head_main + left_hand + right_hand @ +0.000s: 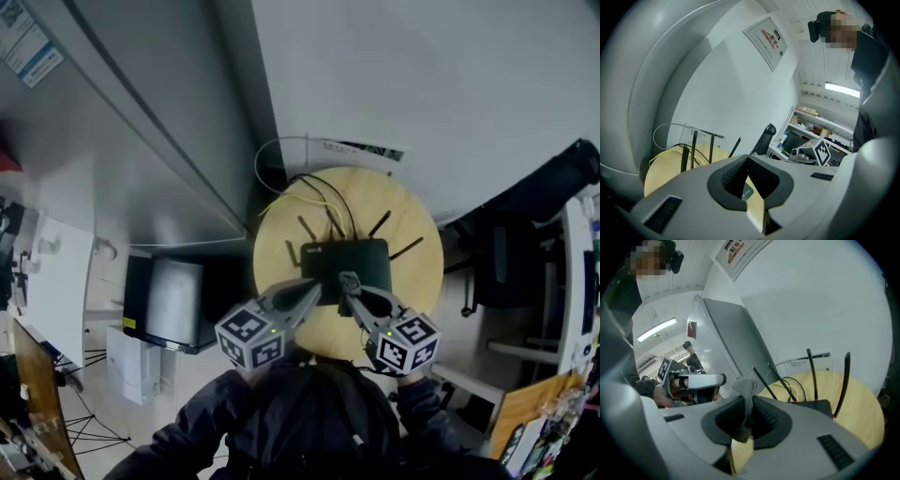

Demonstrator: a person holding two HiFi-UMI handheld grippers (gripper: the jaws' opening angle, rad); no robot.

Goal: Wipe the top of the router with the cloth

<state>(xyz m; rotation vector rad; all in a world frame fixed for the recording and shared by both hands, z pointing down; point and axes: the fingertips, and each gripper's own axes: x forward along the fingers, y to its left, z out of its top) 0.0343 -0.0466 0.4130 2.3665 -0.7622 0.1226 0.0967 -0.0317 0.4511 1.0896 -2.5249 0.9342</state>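
At left, the left tongs, their tips pressed together with nothing between them, point at the near left part of a black router. The router lies at the middle of a round wooden bench. Its thin antennas fan out toward the white wall, and black and yellow cables loop behind it. At right, the right tongs are clamped on a small grey cloth, which is bunched above their tips. The cloth hangs over the near edge of the router's top. Whether it touches the top cannot be told. A person in a dark jacket holds both tools.
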